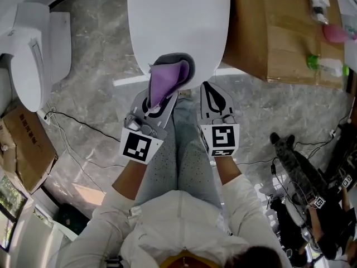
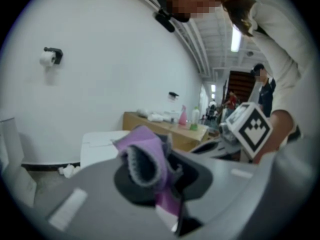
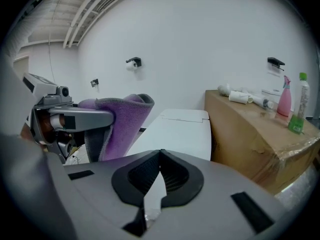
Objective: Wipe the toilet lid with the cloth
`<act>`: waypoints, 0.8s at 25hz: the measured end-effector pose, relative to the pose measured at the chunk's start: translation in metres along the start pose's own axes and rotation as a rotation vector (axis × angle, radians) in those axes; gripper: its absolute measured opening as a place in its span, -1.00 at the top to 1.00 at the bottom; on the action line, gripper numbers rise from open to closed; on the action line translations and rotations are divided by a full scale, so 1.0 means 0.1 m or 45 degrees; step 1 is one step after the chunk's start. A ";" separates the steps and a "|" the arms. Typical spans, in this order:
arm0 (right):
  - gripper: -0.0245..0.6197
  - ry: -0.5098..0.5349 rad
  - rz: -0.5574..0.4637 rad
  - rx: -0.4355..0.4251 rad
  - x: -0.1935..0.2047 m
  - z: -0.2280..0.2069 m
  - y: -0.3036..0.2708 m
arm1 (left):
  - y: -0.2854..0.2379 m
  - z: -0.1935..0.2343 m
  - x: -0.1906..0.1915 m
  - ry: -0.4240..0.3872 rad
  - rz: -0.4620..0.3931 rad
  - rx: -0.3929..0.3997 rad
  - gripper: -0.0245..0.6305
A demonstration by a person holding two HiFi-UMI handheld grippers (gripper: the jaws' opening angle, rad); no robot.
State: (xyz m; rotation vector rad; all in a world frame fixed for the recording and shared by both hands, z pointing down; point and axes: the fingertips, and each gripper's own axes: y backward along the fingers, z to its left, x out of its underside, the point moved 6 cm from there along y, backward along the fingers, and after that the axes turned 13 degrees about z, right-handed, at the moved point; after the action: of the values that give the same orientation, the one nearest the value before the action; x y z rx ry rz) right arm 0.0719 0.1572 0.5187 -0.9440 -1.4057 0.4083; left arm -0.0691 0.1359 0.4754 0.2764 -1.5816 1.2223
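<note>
Clamping cloth (image 1: pixel 167 78) lengthwise toward lid (image 1: pixel 178 21) w/ L hand-held gripper (image 1: pixel 158 105); R hand-held gripper (image 1: pixel 210 94) closed.

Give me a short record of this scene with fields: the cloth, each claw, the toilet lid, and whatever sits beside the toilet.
Cloth: purple cloth, folded, gripped in the left claw
Right claw: right claw shut, nothing in it
Toilet lid: toilet lid white, closed, just ahead of both claws
Cloth touching lid: cannot tell
Beside toilet: cardboard box, with a pink spray bottle and a green-capped bottle on top
</note>
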 end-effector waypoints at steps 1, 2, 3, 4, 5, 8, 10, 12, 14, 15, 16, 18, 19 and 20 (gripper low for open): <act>0.89 -0.001 0.007 0.000 0.02 -0.01 -0.03 | -0.03 0.01 0.02 0.006 0.001 -0.004 0.78; 0.89 -0.001 0.015 0.000 0.03 -0.01 -0.06 | -0.06 0.02 0.03 0.005 0.003 -0.008 0.78; 0.89 -0.001 0.024 -0.002 0.05 -0.01 -0.09 | -0.09 0.02 0.04 0.001 0.007 -0.012 0.78; 0.89 -0.003 0.034 -0.006 0.07 -0.01 -0.12 | -0.12 0.03 0.05 -0.001 0.010 -0.013 0.78; 0.89 -0.010 0.044 -0.010 0.09 -0.02 -0.15 | -0.15 0.03 0.07 0.005 0.011 -0.011 0.78; 0.89 -0.055 0.074 -0.021 0.15 -0.05 -0.24 | -0.27 0.04 0.14 0.044 0.019 0.002 0.78; 0.89 -0.073 0.100 -0.029 0.21 -0.05 -0.30 | -0.32 0.07 0.19 0.075 0.022 0.002 0.78; 0.89 -0.085 0.126 -0.032 0.27 -0.05 -0.37 | -0.34 0.10 0.23 0.103 0.022 -0.001 0.78; 0.89 -0.107 0.150 -0.028 0.34 -0.06 -0.43 | -0.37 0.12 0.28 0.122 0.030 -0.001 0.78; 0.89 -0.120 0.160 -0.026 0.38 -0.07 -0.45 | -0.38 0.13 0.29 0.124 0.037 -0.001 0.78; 0.89 -0.134 0.170 -0.025 0.42 -0.09 -0.47 | -0.39 0.12 0.30 0.115 0.049 -0.001 0.78; 0.89 -0.164 0.194 -0.026 0.51 -0.13 -0.53 | -0.41 0.10 0.30 0.069 0.080 0.000 0.78; 0.89 -0.182 0.209 -0.029 0.55 -0.15 -0.56 | -0.43 0.09 0.29 0.046 0.091 0.001 0.78; 0.89 -0.205 0.222 -0.036 0.59 -0.16 -0.60 | -0.45 0.07 0.28 0.031 0.097 0.005 0.78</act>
State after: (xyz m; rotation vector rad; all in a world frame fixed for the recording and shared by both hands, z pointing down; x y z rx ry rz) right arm 0.0808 0.1604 0.6035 -1.0805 -1.4823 0.6075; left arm -0.0534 0.1211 0.5243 0.2045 -1.5816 1.2826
